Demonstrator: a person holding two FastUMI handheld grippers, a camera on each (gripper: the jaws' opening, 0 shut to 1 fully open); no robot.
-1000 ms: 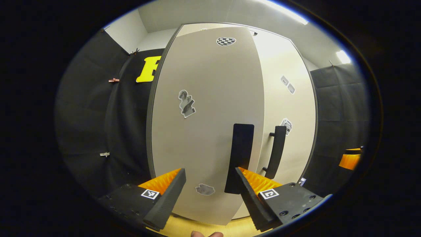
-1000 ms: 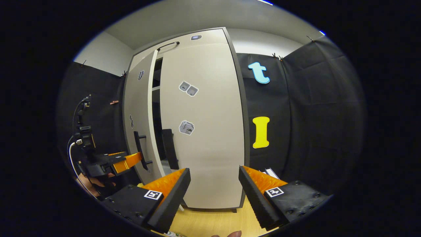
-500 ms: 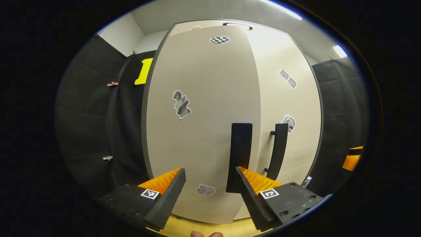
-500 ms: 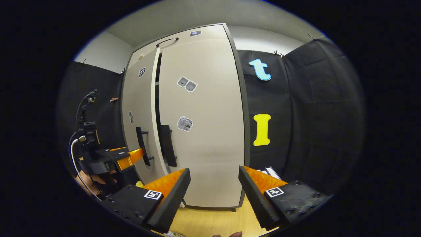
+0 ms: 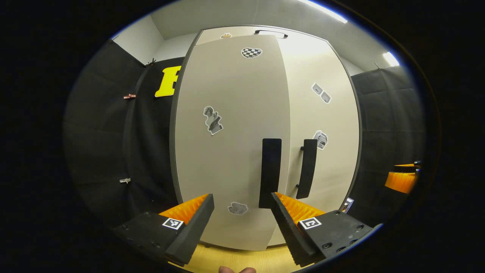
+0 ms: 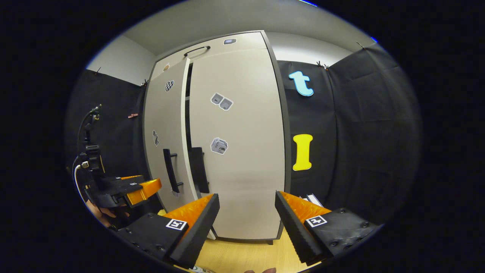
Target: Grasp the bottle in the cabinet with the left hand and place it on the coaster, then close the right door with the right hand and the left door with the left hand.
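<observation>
In the left gripper view the left gripper (image 5: 242, 212) hangs with fingers wide and empty, facing the left door (image 5: 227, 151), whose upright handle (image 5: 270, 172) rises just above its right finger. In the right gripper view the right gripper (image 6: 246, 214), fingers wide and empty, faces the right door (image 6: 242, 151); a dark gap shows the left door ajar, nearest the left gripper.

Black cloth walls (image 6: 360, 125), pale wooden floor (image 6: 246, 256), white ceiling with strip lights (image 5: 322, 10).
</observation>
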